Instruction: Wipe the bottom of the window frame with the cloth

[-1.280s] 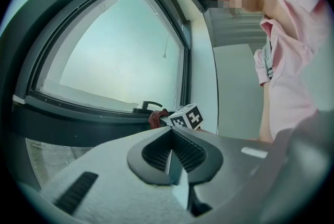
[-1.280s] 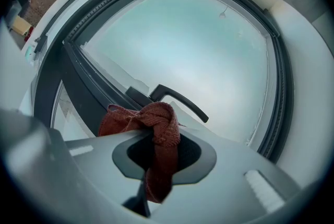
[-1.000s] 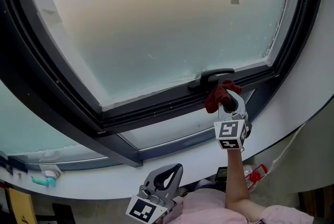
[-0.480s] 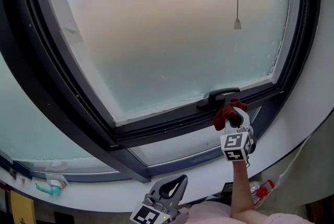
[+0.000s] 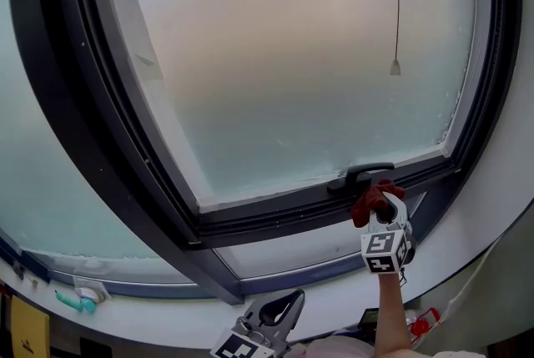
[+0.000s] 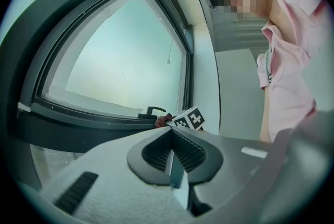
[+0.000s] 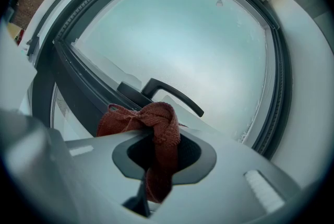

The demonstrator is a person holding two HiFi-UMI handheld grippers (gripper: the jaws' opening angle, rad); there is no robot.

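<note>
A dark red knitted cloth (image 5: 372, 202) (image 7: 156, 137) is bunched in my right gripper (image 5: 380, 210), which is shut on it. The gripper is raised to the bottom rail of the dark window frame (image 5: 284, 214), just below the black window handle (image 5: 363, 174) (image 7: 169, 93). In the right gripper view the cloth hangs down between the jaws, with the handle just beyond it. My left gripper (image 5: 279, 315) is low at the bottom of the head view, away from the frame, shut with nothing in it. The left gripper view shows the cloth (image 6: 162, 121) far off by the handle (image 6: 151, 112).
A frosted pane (image 5: 300, 56) fills the sash. A blind cord with a small weight (image 5: 395, 67) hangs at the right. A white sill (image 5: 150, 315) runs below, with a teal object (image 5: 71, 300) at its left end. A person in a pink shirt (image 6: 287, 82) stands behind the grippers.
The view has tilted upward, so the frame, handle and right gripper sit lower in the picture. The right gripper with the cloth stays beside the handle. The left gripper stays low.
</note>
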